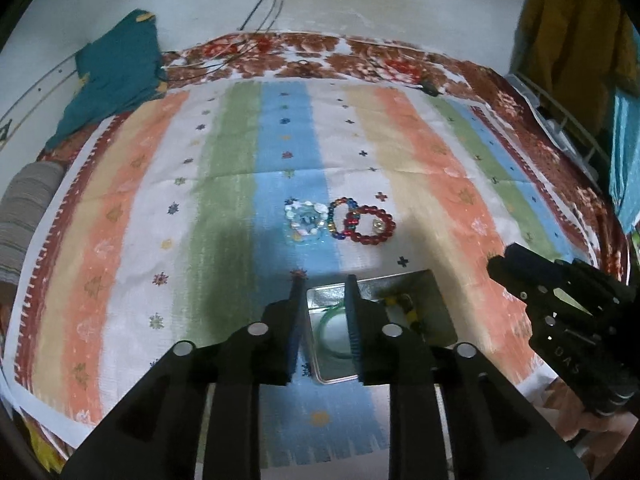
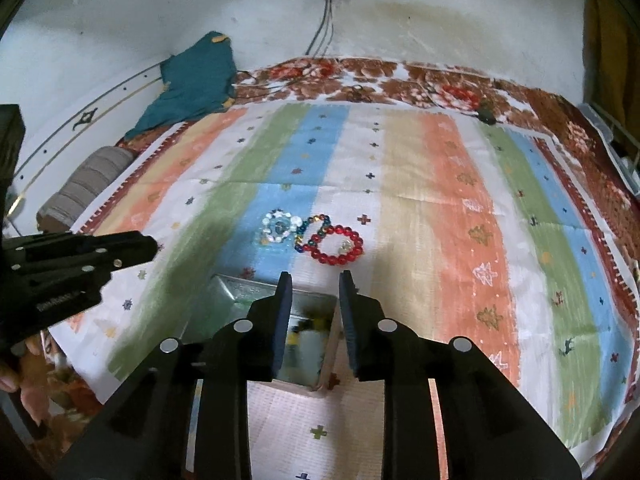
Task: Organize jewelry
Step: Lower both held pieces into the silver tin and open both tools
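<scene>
bracelets (image 1: pixel 340 220) on cloth (image 1: pixel 420 152), tin (image 1: pixel 400 280) in front, near edge

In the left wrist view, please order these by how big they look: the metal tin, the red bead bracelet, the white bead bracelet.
1. Metal tin, clearly largest, though it is also nearest to the camera.
2. Red bead bracelet and white bead bracelet look about equal; I would not rank them.
</scene>
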Tool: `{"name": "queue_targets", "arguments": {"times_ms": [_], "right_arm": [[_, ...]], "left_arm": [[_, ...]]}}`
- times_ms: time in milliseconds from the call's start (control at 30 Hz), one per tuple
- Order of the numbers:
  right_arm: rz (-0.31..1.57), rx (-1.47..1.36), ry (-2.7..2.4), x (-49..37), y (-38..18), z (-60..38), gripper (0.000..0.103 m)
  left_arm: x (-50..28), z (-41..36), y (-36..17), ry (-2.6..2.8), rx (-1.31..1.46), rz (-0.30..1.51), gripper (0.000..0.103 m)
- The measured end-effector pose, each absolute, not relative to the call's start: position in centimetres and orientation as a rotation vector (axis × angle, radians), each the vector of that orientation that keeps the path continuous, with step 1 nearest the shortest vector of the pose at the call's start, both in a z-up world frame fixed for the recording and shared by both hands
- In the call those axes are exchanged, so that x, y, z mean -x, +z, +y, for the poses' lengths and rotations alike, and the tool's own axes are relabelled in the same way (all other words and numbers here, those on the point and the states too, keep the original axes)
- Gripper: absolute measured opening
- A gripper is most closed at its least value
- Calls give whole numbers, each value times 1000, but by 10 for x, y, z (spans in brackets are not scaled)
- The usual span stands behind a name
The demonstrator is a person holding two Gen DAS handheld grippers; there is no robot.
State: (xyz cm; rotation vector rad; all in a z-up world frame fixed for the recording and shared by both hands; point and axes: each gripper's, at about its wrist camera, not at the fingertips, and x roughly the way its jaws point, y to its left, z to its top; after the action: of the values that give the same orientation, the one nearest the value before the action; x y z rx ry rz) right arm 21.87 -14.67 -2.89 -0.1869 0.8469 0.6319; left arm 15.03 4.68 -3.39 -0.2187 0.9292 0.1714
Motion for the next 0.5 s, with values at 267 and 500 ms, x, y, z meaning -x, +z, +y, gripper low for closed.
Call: {"name": "queue_targets", "arguments": {"times_ms": [267,500], "right_arm": [[865,177,627,-225,-31,-147,38],[872,168,623,-231,-32,-147,47]], "left_arm": [[-154,53,-35,199,203,937,33],[-158,55,-36,200,195,935,42]]}}
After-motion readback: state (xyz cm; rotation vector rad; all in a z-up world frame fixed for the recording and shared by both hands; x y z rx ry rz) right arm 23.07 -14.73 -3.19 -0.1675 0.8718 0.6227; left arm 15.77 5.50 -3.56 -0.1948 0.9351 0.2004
